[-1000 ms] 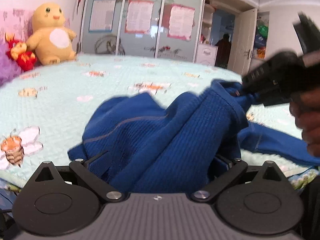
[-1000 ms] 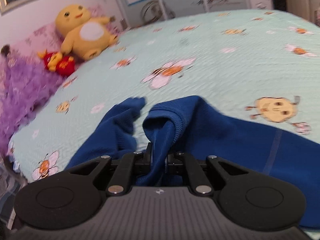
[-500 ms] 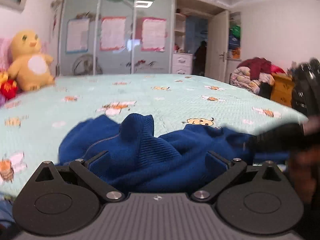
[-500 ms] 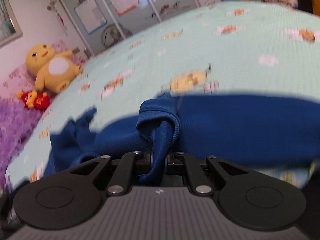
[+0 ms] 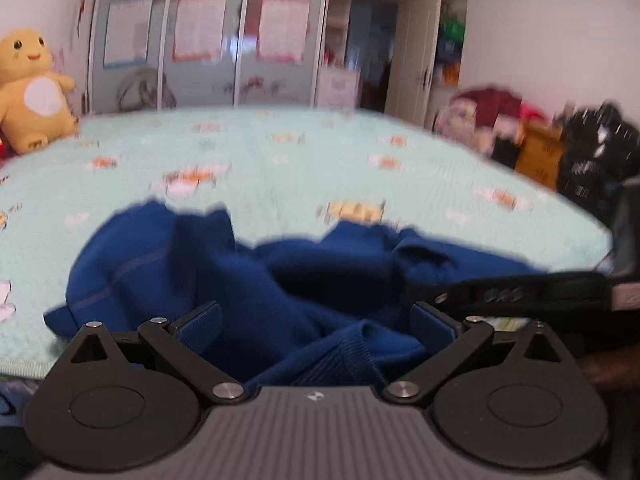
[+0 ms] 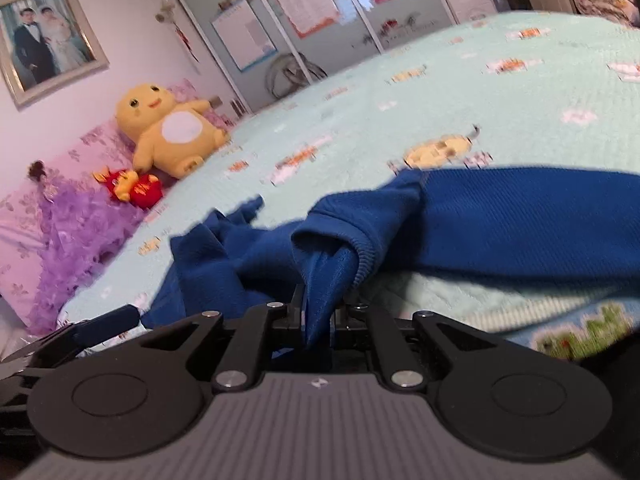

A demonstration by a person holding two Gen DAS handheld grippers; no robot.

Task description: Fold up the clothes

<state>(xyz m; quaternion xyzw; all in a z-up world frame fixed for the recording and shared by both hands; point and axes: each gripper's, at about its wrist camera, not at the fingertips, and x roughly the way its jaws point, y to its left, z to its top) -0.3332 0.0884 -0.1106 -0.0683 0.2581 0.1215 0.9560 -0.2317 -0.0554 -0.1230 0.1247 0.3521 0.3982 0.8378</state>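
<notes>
A dark blue knit sweater (image 5: 280,280) lies crumpled on the mint bedspread (image 5: 300,160), near the bed's front edge. My left gripper (image 5: 316,320) stands wide open, with folds of the sweater lying loose between its blue pads (image 5: 200,320). My right gripper (image 6: 318,312) is shut on a ribbed edge of the sweater (image 6: 344,256), which bunches just ahead of its fingertips. A long stretch of the sweater (image 6: 520,224) trails off to the right. In the left wrist view the right gripper (image 5: 440,298) reaches in low from the right.
A yellow plush toy (image 6: 172,132) and a small red one (image 6: 136,186) sit by the purple pillows (image 6: 68,232) at the bed's head. A wardrobe with posters (image 5: 240,40) stands behind. Piled clothes and a wooden cabinet (image 5: 536,152) stand beyond the bed's right side.
The right gripper has carried its pinched edge down and to the right, so the raised sweater now lies low and spread across the bed. The left view has swung right.
</notes>
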